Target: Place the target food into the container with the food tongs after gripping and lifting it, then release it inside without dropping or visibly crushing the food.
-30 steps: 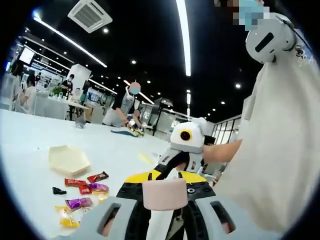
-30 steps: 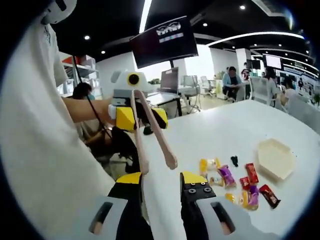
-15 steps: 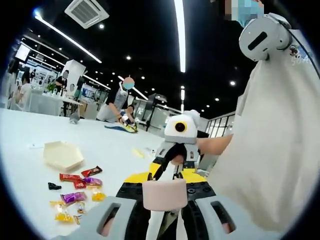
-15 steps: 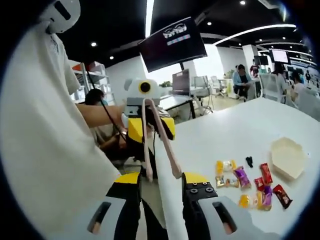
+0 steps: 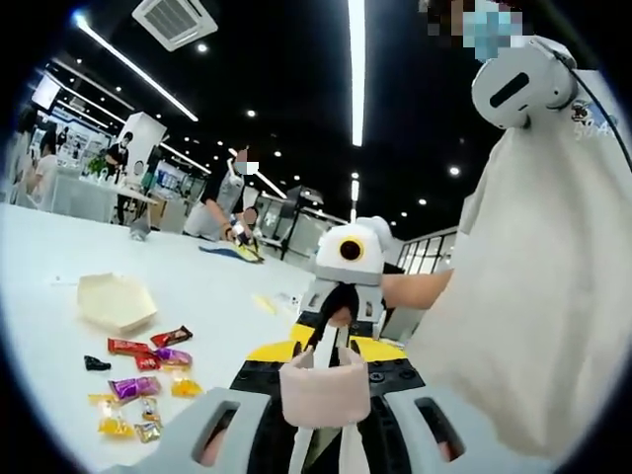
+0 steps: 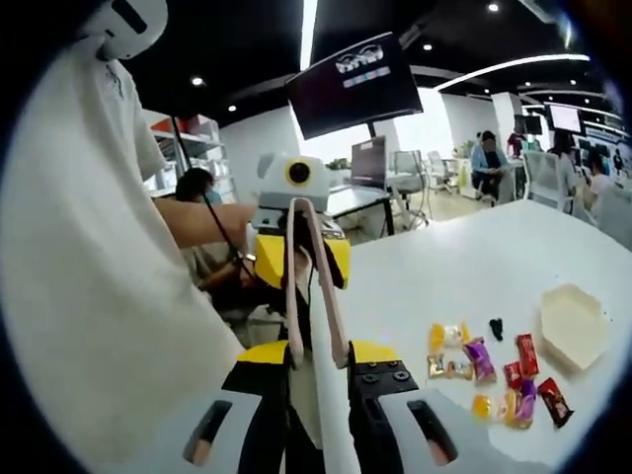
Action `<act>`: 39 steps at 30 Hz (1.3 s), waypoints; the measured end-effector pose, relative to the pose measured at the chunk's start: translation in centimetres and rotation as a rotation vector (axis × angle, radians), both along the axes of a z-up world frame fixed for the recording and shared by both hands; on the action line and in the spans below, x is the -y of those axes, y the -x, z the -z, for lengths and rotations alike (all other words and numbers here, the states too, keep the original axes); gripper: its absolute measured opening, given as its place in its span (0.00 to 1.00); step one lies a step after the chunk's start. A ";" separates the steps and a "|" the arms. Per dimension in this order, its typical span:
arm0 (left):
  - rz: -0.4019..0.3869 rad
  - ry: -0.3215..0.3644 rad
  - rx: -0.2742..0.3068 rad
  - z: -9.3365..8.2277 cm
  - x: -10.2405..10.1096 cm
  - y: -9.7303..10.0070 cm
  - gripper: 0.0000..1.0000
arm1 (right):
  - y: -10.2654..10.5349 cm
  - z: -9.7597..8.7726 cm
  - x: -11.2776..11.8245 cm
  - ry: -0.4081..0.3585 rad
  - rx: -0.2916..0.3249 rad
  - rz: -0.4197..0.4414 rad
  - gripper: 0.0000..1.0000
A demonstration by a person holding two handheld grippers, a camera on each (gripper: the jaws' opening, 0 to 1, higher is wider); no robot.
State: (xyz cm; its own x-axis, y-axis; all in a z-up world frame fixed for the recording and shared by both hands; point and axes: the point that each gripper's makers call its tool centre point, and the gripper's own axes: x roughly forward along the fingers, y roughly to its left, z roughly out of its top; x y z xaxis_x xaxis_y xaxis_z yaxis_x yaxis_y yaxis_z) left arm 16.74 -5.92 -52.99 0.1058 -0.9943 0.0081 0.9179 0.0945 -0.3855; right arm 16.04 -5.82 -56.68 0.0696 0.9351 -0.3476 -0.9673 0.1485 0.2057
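— Where are the tongs (image 6: 290,296)?

— Off the table (image 6: 464,267), stretched between the two grippers. The left gripper (image 5: 324,353) has its jaws clamped on the pink hinge end. In the right gripper view the two arms run from there down to the right gripper (image 6: 316,353).

— And the right one, wide or narrow?

— Fairly narrow. Its yellow-tipped jaws sit against the outer sides of the two arms, near the tips, with the arms drawn close together between them.

— The food?

— A loose cluster of wrapped candies (image 6: 494,370) lies on the white table – red, purple, yellow and orange wrappers, with a small black piece (image 6: 495,327) at the edge of the group. Nothing is between the tong tips.

— The container?

— A pale six-sided container (image 6: 573,326) sits just beyond the candies, near them but apart. No candy shows in it.

— Anything else?

— The person's pale shirt (image 6: 89,286) takes up one side of each view, and other people sit at desks in the background.
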 end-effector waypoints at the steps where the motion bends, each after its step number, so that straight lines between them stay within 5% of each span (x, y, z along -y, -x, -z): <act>1: -0.001 -0.001 -0.001 0.0 0.0 0.0 0.18 | -0.1 -0.2 -0.1 -0.012 0.002 0.000 0.21; 39: -0.012 -0.009 -0.003 1.1 0.4 -0.4 0.19 | -0.1 0.8 -1.1 0.042 -0.011 -0.010 0.22</act>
